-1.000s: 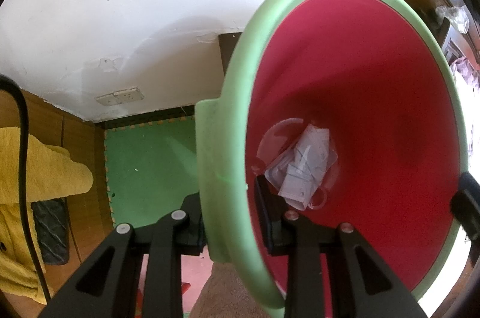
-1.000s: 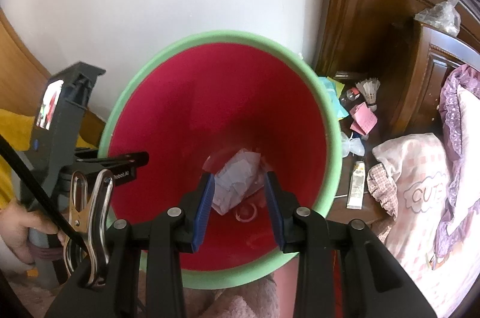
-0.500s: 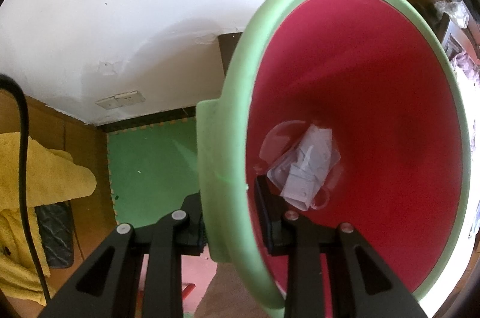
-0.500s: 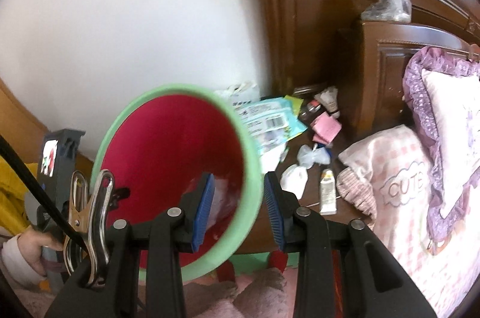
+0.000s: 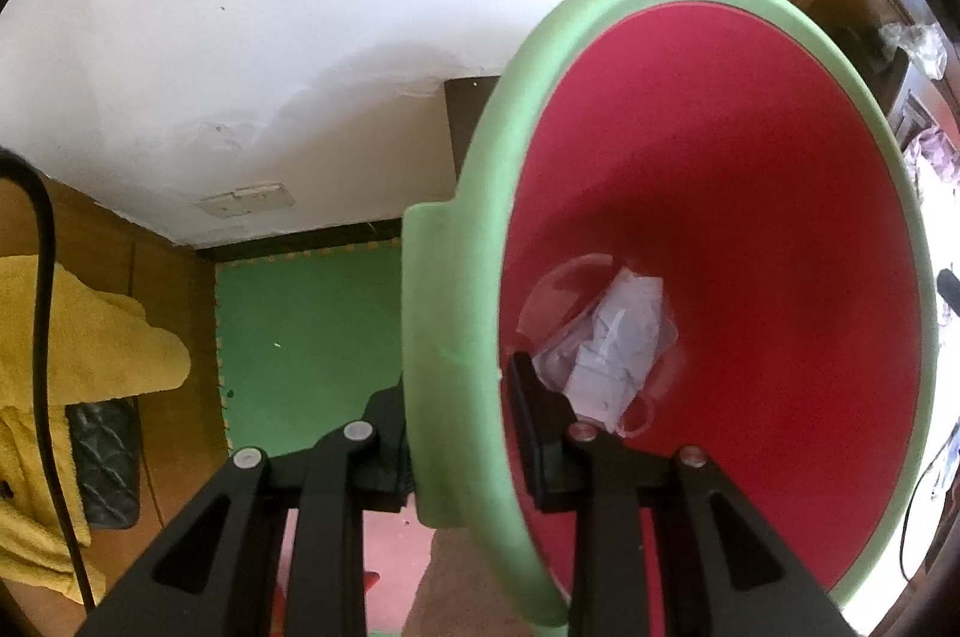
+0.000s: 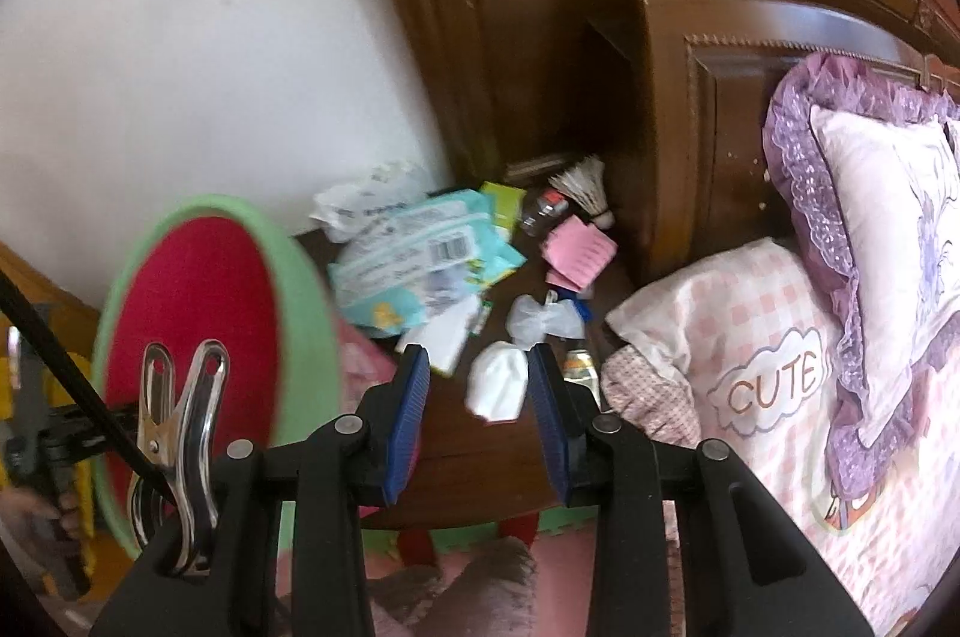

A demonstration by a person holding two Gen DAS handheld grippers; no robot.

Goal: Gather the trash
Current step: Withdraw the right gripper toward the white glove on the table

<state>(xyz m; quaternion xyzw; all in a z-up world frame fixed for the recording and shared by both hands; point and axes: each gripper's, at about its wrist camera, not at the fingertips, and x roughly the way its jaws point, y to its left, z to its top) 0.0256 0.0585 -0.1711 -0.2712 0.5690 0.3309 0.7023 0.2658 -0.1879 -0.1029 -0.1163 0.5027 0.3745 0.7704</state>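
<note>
Crumpled white wrapper [image 5: 606, 355]: lies at bottom of red bin [image 5: 750, 241]; bin's green rim pinched by left hand-held gripper [image 5: 456, 433]. Right hand-held gripper [image 6: 477, 397]: spread, empty, above white wad [image 6: 495, 388] on cluttered counter [image 6: 474, 448]. Step judged: fetching next piece; calls for lowering, then closing on wad.

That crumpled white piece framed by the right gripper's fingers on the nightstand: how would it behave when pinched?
The crumpled white piece looks soft and creased, so it would probably squash between the pads. Likely light, so it may slide on the nightstand if nudged.

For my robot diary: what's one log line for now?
left hand-held gripper: clamps bin rim | right hand-held gripper: open, over white wad | bin: paper inside
</note>
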